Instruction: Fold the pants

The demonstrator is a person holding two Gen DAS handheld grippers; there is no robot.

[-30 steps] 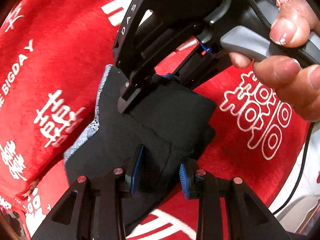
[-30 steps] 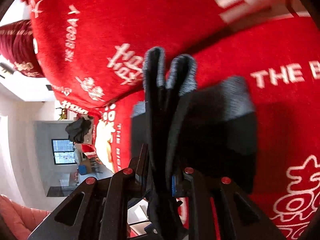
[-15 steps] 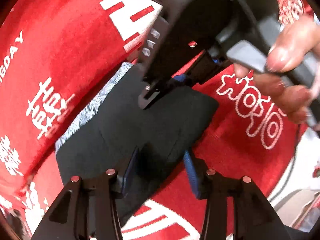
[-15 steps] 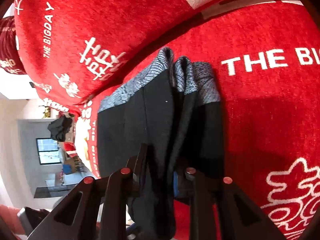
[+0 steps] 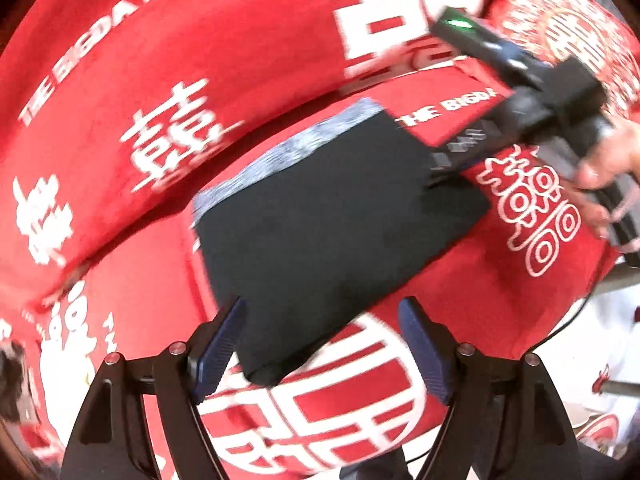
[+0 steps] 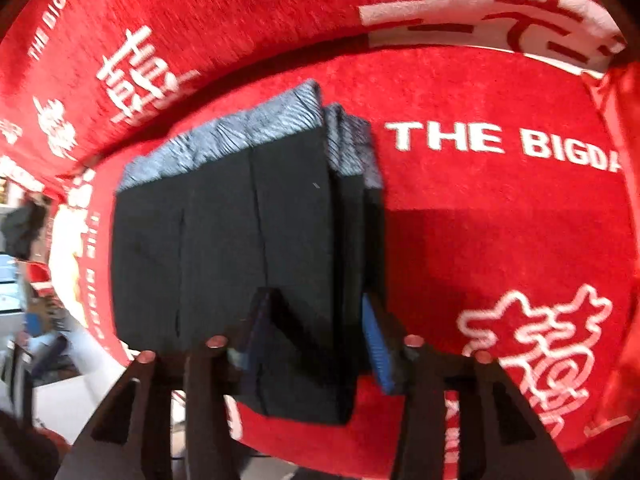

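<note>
Folded black pants flat on red blanket, left tongs just opened, clear, right tongs just opened, straddling the fold's edge, unclamped.

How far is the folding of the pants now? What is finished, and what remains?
Done, it seems: the black pants lie as a compact folded stack on the red cover, grey waistband layers lined up. In hand: both sets of jaws have just been opening; the left gripper stands clear, while the right gripper straddles the stack's edge without pressing it. Left: apparently only drawing the grippers away.
</note>
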